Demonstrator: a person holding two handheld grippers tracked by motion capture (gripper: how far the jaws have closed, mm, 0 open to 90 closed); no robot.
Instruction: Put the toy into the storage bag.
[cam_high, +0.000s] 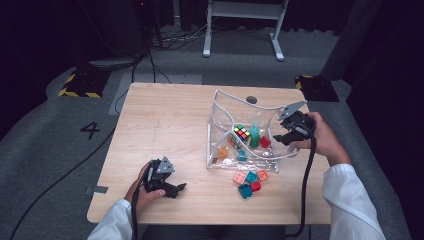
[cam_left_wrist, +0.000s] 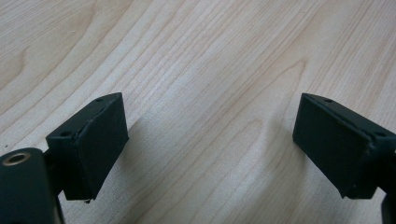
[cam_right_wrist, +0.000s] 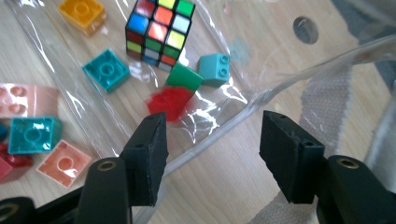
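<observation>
The high view looks forward and down across the whole bench (cam_high: 165, 115). The left gripper view sits close over bare wood. The right gripper view peers closely at the bag (cam_right_wrist: 261, 98), also seen centre right in the high view.

A clear plastic pouch (cam_high: 222, 107) lies open on the right half of the wooden table, its white-piped rim standing up and curling. Inside it sit a Rubik's cube (cam_high: 242, 132), an orange brick (cam_high: 223, 152), teal bricks (cam_high: 242, 155), a green brick (cam_right_wrist: 184, 77) and a red brick (cam_high: 264, 142). The pouch's rim (cam_right_wrist: 219, 130) runs between the spread jaws of the right gripper (cam_right_wrist: 212, 154), untouched by either.
</observation>
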